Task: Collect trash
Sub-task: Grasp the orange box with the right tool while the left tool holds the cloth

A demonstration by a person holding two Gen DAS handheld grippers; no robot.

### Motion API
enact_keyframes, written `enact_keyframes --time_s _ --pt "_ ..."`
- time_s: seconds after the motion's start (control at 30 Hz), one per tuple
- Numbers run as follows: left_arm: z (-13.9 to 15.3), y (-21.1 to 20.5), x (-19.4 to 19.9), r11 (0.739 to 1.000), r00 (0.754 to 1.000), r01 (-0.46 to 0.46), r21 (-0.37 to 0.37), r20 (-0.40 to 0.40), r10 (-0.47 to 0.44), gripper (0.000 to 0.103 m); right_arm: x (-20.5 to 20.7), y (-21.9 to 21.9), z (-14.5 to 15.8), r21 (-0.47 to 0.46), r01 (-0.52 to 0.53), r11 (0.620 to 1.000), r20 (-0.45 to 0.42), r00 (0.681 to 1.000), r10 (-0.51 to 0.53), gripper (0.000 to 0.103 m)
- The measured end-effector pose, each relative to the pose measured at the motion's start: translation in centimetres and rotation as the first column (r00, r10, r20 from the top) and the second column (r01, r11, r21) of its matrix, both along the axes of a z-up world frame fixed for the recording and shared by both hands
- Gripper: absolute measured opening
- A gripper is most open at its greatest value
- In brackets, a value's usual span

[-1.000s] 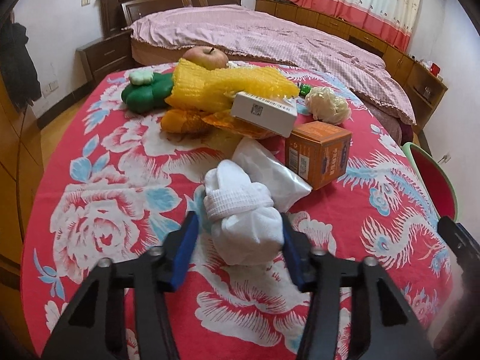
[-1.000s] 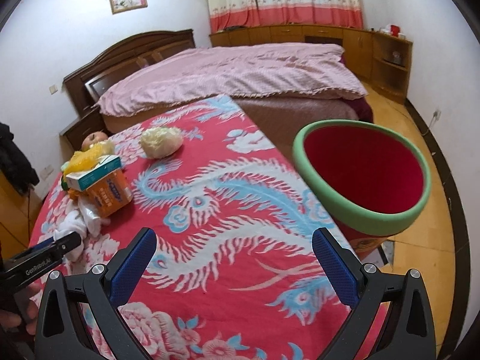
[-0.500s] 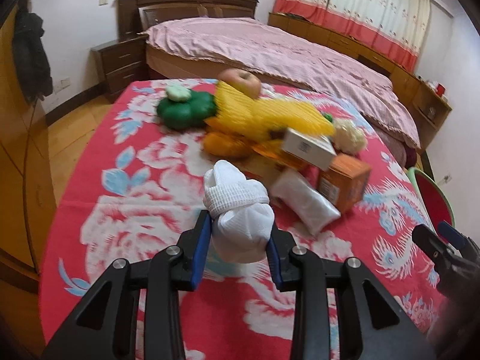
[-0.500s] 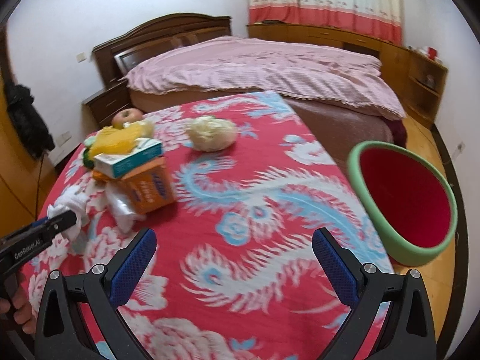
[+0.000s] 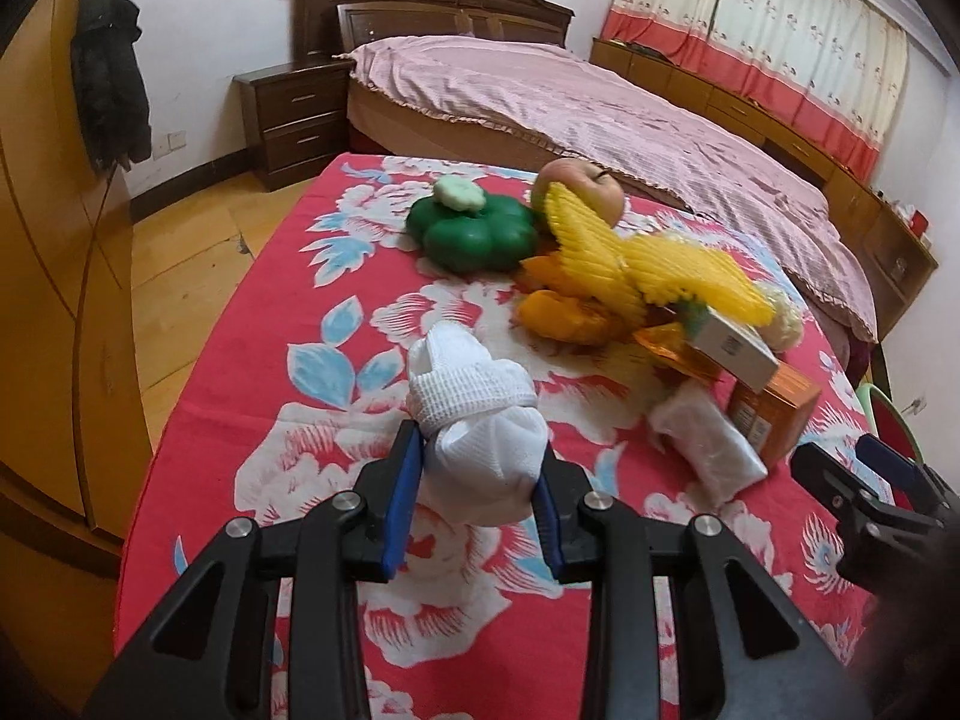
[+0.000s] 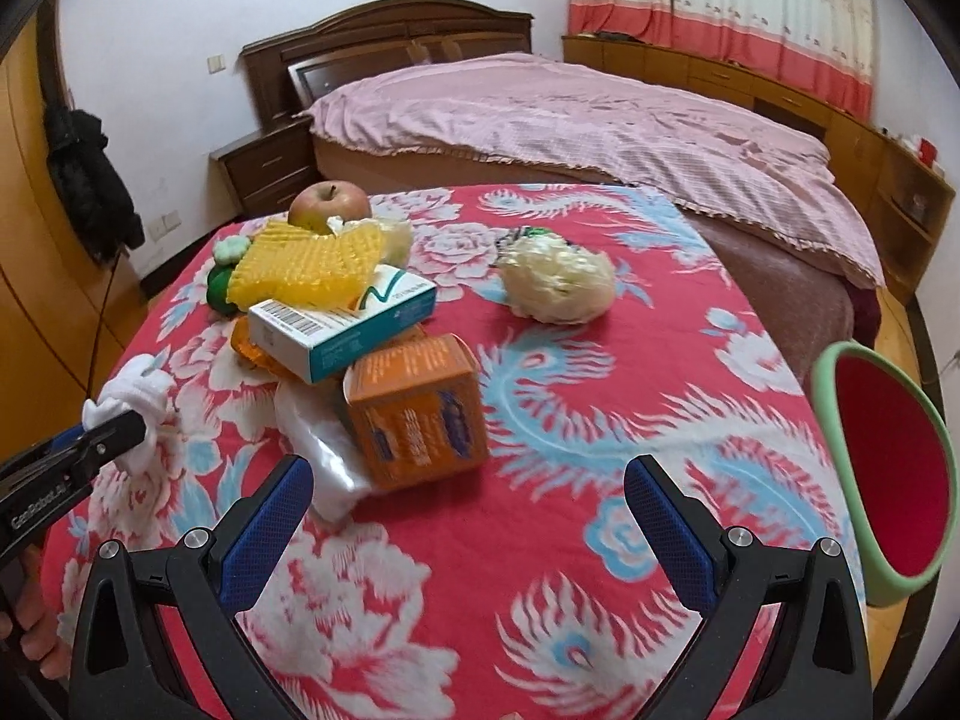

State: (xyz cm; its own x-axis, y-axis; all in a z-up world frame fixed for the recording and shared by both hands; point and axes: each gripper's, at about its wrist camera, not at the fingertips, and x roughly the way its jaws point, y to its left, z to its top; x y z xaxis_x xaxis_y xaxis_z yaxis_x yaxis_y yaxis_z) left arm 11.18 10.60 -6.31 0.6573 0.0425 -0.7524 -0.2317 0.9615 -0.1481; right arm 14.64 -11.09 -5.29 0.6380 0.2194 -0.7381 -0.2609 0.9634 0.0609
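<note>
Lifted since a second ago, the rolled white sock (image 5: pixel 480 450) now sits squeezed between the blue pads of the left tool (image 5: pixel 477 501), clear of the red floral cloth on the counter (image 5: pixel 288 462), where earlier the jaws stood wider around it. Beside it wait the clear plastic wrapper (image 5: pixel 708 450), orange box (image 6: pixel 417 414), white-and-teal box (image 6: pixel 342 324) and yellow foam netting (image 6: pixel 306 264). At right, the right tool (image 6: pixel 468 516) hangs wide and empty. The red bin with a green rim (image 6: pixel 888 468) stands off the counter's right edge, likely the sock's destination.
</note>
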Motion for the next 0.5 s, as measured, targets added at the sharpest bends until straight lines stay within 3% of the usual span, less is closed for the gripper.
enact_keyframes --time_s 0.33,0.43,0.5 --pt "-0.7 0.8 0.4 1.0 1.0 -0.01 -0.015 0.001 0.01 0.036 2.4 1.4 -1.1 0.008 -0.013 1.0 0.001 1.0 0.013 0.1" --pt "-0.8 0.7 0.5 1.0 1.0 -0.004 -0.02 0.0 0.004 0.036 2.5 1.6 -1.1 0.01 -0.027 1.0 0.012 1.0 0.027 0.08" --pt "-0.8 0.5 0.5 1.0 1.0 -0.001 -0.021 0.001 0.001 0.036 2.6 1.7 -1.1 0.025 -0.043 0.999 0.003 0.999 0.043 0.055"
